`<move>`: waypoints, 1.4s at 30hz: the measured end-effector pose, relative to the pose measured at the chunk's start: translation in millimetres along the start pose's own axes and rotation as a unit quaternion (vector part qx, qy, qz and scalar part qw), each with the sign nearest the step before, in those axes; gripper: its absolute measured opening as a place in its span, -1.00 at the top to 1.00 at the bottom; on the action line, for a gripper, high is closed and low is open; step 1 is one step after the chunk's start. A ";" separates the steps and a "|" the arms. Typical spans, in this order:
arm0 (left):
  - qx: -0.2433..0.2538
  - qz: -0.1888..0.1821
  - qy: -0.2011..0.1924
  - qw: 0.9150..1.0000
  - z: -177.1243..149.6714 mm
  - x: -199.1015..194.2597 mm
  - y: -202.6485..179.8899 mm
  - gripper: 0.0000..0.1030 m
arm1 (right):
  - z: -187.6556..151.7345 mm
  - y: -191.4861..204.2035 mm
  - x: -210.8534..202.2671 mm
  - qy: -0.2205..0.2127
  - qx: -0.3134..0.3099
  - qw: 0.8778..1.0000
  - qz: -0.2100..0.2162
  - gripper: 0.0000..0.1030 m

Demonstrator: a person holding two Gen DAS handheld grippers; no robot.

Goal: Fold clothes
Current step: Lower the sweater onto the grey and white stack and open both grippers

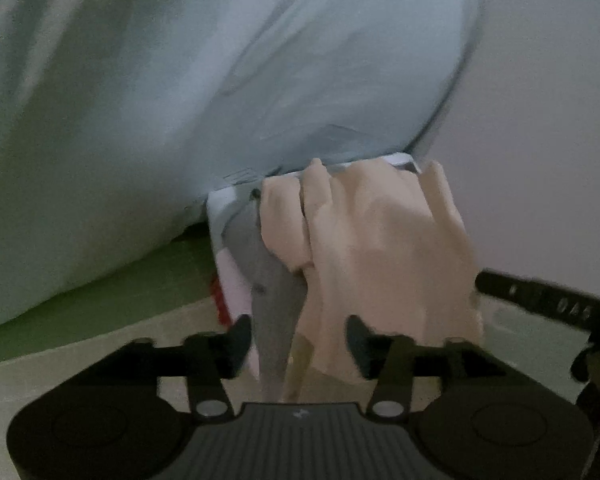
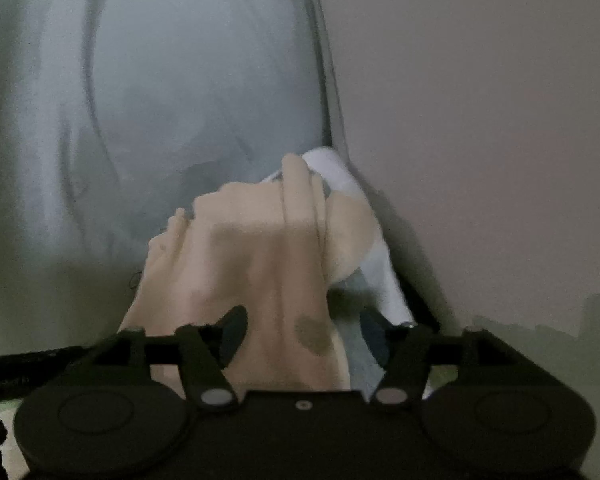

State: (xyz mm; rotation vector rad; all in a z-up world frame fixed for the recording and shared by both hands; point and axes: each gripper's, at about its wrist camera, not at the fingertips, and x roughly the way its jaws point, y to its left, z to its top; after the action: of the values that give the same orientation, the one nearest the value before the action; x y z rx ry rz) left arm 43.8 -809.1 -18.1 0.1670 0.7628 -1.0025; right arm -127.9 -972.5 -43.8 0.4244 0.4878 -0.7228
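A beige garment [image 1: 380,248] hangs bunched between the fingers of my left gripper [image 1: 300,340], with a grey cloth [image 1: 276,280] beside it in the same gap. The left fingers stand apart around the cloth. In the right wrist view the same beige garment [image 2: 260,264] fills the gap of my right gripper [image 2: 304,336], with a grey-white cloth [image 2: 376,264] at its right side. Those fingers also stand apart around the fabric. The garment's lower part is hidden behind both gripper bodies.
A large pale blue sheet or cover [image 1: 220,80] fills the background, also in the right wrist view [image 2: 180,100]. A plain wall [image 1: 540,140] is at the right. A green surface [image 1: 100,304] lies below left. The other gripper's black part [image 1: 548,304] shows at right.
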 end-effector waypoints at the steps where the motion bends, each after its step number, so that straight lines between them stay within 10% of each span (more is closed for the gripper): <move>1: 0.003 0.002 -0.003 1.000 -2.4 -5.4 -2.4 -0.23 | -0.8 -0.1 -11.1 -0.008 -0.005 1.000 -0.004 -0.59; 4: 0.004 -0.002 -0.016 1.000 -23.1 -39.7 -11.4 -0.54 | -6.3 3.6 -41.9 -0.028 -0.024 0.999 -0.011 -0.93; 12: 0.023 0.021 -0.048 0.998 -71.7 -112.0 -36.6 -0.98 | -55.9 26.9 -118.9 -0.022 -0.044 0.999 0.004 -1.00; 27: 0.038 0.039 -0.012 0.998 -165.3 -165.5 -55.8 -1.00 | -145.9 32.6 -196.4 0.021 -0.040 0.999 -0.006 -1.00; 42: 0.057 0.027 -0.015 0.998 -169.9 -173.6 -64.7 -1.00 | -159.5 30.3 -212.0 0.026 -0.036 0.999 -0.010 -1.00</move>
State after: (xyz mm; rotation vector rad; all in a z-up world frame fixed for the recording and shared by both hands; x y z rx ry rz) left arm -147.1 -645.4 -17.1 0.2683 0.6706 -0.9960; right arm -287.4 -758.5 -48.5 0.3731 0.5660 -0.7129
